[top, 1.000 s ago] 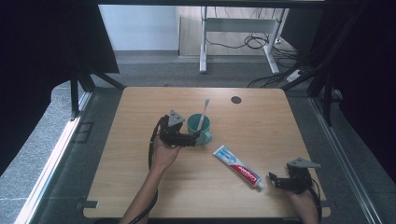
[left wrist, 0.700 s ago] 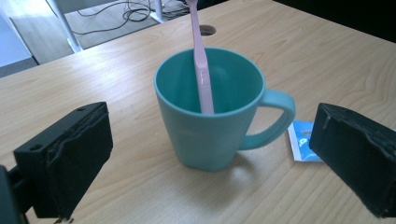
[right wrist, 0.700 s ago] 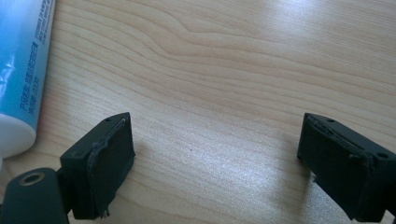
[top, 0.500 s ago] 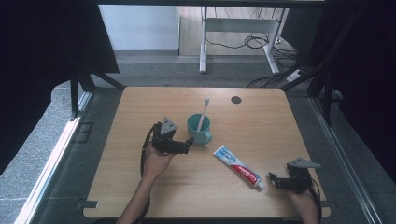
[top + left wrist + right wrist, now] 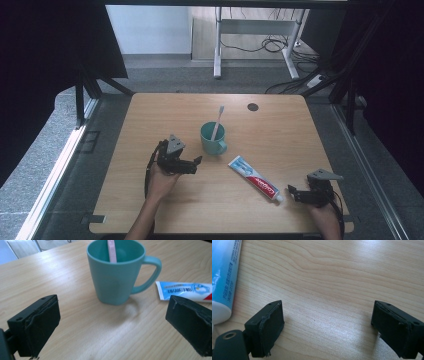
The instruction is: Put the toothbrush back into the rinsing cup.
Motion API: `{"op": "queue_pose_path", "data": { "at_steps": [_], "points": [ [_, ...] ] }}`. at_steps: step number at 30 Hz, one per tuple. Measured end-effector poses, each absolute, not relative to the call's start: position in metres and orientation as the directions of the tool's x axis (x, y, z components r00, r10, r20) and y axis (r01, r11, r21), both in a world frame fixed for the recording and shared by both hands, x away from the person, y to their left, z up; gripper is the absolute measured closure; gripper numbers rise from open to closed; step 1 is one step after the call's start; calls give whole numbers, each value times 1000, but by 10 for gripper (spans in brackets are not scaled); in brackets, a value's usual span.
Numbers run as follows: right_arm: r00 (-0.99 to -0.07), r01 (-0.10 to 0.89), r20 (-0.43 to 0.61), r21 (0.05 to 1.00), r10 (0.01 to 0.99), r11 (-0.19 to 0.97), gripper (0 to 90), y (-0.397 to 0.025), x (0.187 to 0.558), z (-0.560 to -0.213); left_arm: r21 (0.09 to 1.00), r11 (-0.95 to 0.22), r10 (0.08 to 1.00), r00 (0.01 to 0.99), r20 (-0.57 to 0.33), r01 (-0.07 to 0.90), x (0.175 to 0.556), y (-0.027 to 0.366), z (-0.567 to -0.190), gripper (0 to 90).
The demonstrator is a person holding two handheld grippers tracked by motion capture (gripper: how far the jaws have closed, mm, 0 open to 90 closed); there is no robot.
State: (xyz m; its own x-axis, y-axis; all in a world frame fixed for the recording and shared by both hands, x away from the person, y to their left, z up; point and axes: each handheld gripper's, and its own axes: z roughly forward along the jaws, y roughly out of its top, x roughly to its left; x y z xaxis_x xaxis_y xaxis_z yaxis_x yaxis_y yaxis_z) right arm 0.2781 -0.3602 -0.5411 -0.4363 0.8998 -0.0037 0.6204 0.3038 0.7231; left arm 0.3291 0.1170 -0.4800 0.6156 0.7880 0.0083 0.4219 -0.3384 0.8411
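Both grippers have their jaws spread wide with nothing between them. Left gripper [image 5: 192,164] hovers just short of the teal mug [image 5: 212,139], which stands upright mid-table with a pink toothbrush [image 5: 218,121] leaning inside. Right gripper [image 5: 295,194] sits low near the table's [image 5: 140,115] front right corner, beside the capped end of the toothpaste tube [image 5: 254,178], possibly touching it.

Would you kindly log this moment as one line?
left gripper: open, facing mug | toothbrush: in mug | right gripper: open, beside toothpaste
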Motion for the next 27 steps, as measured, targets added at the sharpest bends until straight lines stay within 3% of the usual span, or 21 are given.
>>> {"op": "queue_pose_path", "data": {
  "at_steps": [27],
  "points": [
    [-430, 623, -3, 723, 903, 299, 111, -359, 277, -541, 783, -345, 805, 592, -37, 518, 290, 154, -515, 0]
  ]
}}
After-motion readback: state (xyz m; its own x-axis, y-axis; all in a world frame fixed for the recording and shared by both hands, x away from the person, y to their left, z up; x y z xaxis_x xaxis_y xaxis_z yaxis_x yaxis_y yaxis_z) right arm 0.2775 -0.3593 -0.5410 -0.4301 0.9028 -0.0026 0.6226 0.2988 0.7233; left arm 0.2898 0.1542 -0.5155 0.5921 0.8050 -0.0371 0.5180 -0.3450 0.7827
